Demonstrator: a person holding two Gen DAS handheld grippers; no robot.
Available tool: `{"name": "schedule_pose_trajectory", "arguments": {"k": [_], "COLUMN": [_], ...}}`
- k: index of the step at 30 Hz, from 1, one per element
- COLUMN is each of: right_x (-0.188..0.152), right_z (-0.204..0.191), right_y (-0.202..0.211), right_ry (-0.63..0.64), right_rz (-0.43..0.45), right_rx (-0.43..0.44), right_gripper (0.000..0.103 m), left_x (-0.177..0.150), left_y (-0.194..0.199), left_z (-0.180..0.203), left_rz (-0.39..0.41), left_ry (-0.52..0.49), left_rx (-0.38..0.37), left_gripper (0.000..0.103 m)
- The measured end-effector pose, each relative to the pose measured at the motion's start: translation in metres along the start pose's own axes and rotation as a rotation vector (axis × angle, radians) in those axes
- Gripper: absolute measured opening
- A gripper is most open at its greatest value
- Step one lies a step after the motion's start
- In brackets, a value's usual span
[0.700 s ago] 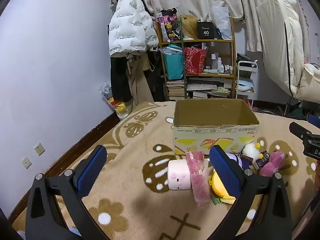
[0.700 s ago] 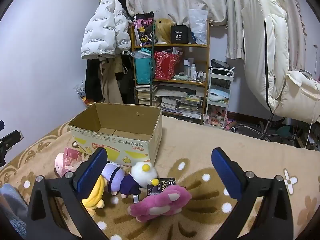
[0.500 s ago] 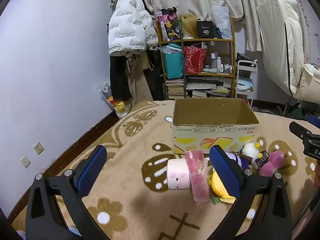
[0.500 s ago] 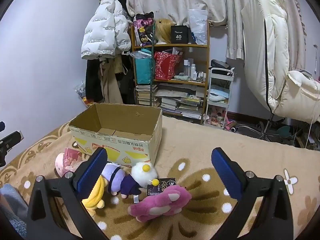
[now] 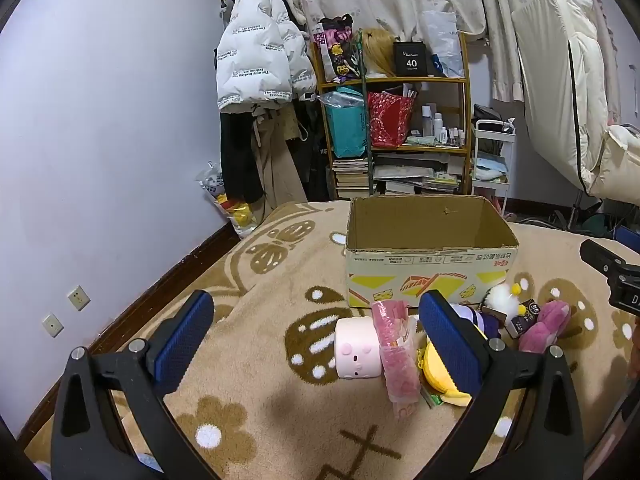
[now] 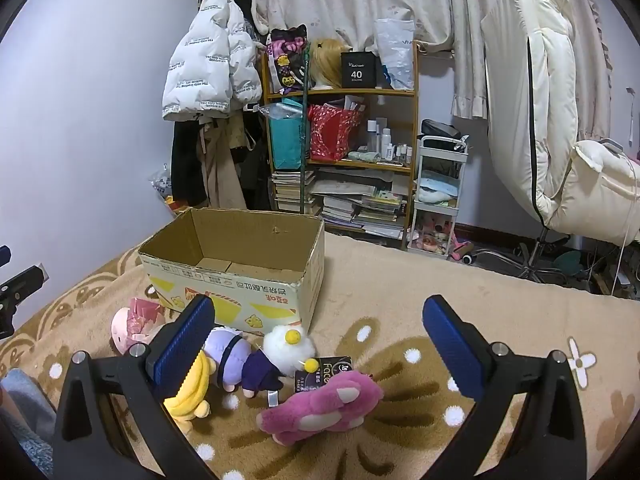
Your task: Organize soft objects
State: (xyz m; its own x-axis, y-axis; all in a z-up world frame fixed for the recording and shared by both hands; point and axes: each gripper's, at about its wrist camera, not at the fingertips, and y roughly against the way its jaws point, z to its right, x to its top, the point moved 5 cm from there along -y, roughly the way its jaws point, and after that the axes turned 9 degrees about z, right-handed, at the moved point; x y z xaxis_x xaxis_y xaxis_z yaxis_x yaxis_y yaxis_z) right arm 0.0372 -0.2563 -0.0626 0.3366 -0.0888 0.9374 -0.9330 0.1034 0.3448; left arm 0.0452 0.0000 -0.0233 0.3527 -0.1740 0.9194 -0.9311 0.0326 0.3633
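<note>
Lying on the rug (image 6: pixel 400 280), an empty box (image 6: pixel 256 280) is seen, with soft toys (image 6: pixel 320 404) heaped just before it. Both the left gripper (image 5: pixel 316 340) and right gripper (image 6: pixel 318 340) are held wide apart, nothing being gripped.

Left gripper (image 5: pixel 316 334) & right gripper (image 6: pixel 318 338) wide apart, tilted down.

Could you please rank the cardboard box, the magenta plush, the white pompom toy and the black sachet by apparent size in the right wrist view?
1. cardboard box
2. magenta plush
3. white pompom toy
4. black sachet, partly covered by the plush
</note>
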Motion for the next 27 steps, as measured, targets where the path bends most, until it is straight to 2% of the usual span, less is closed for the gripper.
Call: {"name": "schedule_pose_trajectory", "arguments": {"k": [27], "right_x": [0.0000], "right_z": [0.0011], "right_y": [0.0000], "right_ry": [-0.005], "right_rz": [-0.001], "right_rx": [-0.001], "right_gripper": [0.103], "left_x": [-0.0041], "left_y": [-0.0005], "left_z": [-0.0014], "left_rz": [-0.005], "left_ry": [-0.003], "left_rx": [-0.001], "left_gripper": [0.102]}}
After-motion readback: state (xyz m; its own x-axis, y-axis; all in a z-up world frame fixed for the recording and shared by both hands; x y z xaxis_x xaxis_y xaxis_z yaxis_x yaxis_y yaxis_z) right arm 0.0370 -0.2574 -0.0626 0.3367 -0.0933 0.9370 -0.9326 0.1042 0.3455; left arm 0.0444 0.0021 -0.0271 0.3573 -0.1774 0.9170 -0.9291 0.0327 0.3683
